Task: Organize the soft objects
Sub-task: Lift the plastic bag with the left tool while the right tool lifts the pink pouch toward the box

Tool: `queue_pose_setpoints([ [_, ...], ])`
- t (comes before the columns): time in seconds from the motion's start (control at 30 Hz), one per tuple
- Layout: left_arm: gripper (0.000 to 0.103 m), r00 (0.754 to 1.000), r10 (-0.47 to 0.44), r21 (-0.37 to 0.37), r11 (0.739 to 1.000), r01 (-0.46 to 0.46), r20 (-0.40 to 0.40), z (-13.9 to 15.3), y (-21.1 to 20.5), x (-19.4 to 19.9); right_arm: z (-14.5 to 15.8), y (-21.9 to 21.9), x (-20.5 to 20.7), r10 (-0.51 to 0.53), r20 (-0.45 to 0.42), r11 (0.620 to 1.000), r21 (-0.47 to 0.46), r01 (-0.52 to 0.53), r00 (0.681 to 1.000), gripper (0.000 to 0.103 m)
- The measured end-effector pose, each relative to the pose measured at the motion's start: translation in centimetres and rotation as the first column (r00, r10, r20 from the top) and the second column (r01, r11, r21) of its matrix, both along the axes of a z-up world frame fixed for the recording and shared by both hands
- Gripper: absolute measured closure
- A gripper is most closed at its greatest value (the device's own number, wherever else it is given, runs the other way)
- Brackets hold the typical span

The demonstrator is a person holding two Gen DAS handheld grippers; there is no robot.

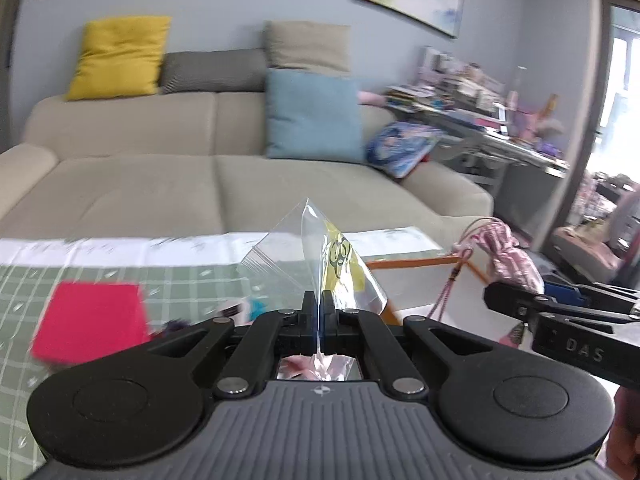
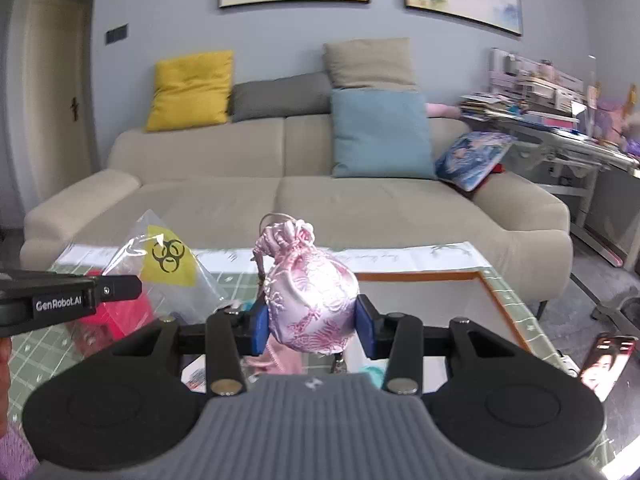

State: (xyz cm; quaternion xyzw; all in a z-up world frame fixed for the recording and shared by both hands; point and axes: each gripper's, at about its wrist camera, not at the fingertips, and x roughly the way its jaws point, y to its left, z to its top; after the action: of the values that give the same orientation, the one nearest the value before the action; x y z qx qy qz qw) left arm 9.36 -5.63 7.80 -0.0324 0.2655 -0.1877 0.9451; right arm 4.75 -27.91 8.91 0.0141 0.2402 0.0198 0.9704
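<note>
The left gripper [image 1: 319,312] has its jaws pinched narrow on a clear plastic bag [image 1: 320,264] with a yellow biohazard label, held up above the green checked table [image 2: 516,300]. The right gripper [image 2: 314,322] clamps a pink brocade drawstring pouch [image 2: 310,300] between its blue pads [image 2: 260,326], lifted over the table's far edge. A red cloth [image 1: 90,322], blurred and possibly folded, lies near the table's left edge.
</note>
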Motion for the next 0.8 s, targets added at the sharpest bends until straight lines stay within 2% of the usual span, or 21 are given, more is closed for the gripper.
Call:
queue_pose_setpoints([
  [0.2,0.103,0.992,-0.129,0.025,0.991,0.129,0.004,1.1,-5.4,2.0,0.6,-4.3,0.6,-0.077,-0.004,0.996,0.034,0.077,0.997,0.061],
  [0.33,0.103,0.978,-0.207,0.077,0.975,0.207,-0.010,1.1,-9.3,3.5,-0.1,-7.0,1.7,-0.111,-0.035,0.993,0.046,0.113,0.993,0.061],
  [0.53,0.103,0.958,-0.270,0.146,0.948,0.282,-0.098,-0.8,-13.9,5.9,-2.5,-10.1,4.2,-0.138,-0.128,0.987,0.059,0.146,0.982,0.061],
  [0.8,0.103,0.928,-0.315,0.293,0.884,0.363,-0.199,-4.8,-17.5,7.5,-7.1,-11.4,8.0,-0.149,-0.295,0.985,0.034,0.166,0.944,0.061],
])
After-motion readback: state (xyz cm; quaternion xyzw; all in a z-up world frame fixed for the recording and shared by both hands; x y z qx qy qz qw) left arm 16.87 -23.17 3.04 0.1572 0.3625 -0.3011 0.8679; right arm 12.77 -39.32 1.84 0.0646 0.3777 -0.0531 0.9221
